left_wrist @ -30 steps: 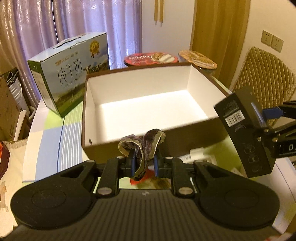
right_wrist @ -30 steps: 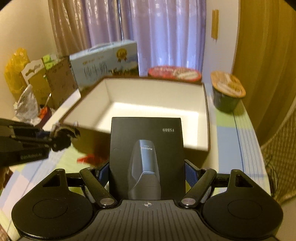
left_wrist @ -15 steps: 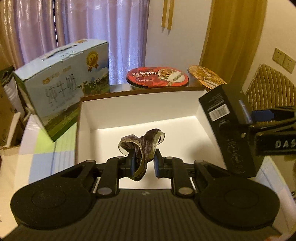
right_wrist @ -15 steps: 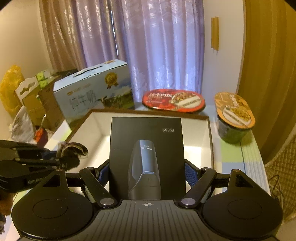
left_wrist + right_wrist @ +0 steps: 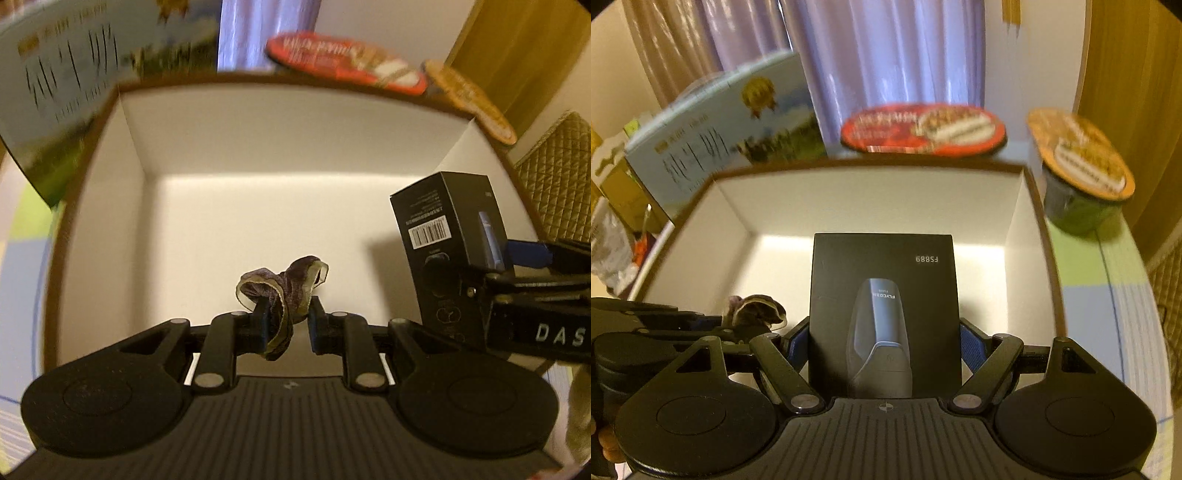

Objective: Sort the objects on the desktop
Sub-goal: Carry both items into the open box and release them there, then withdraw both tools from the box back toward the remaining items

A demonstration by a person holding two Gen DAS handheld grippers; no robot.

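A brown cardboard box with white inside walls [image 5: 258, 140] [image 5: 849, 199] fills both views, and both grippers hang over its floor. A crumpled purple-grey hair scrunchie [image 5: 280, 291] [image 5: 757, 310] sits between the jaws of my left gripper [image 5: 287, 325]. Those jaws are beginning to open, but the scrunchie still hangs between the pads. My right gripper [image 5: 884, 339] is shut on a black shaver box [image 5: 884, 280] [image 5: 443, 229], gripped by its two sides and held upright at the big box's right side.
A blue-and-green milk carton [image 5: 74, 74] [image 5: 713, 136] stands left of the box. A red-lidded noodle bowl [image 5: 923, 129] and an orange-lidded cup [image 5: 1078, 166] stand behind and to its right. A quilted chair [image 5: 554, 177] is at the far right, and bags [image 5: 613, 236] are piled at the left.
Both grippers have moved forward from in front of the box's near wall to over its inside and have sunk lower. The scrunchie and the black box came along, still held.
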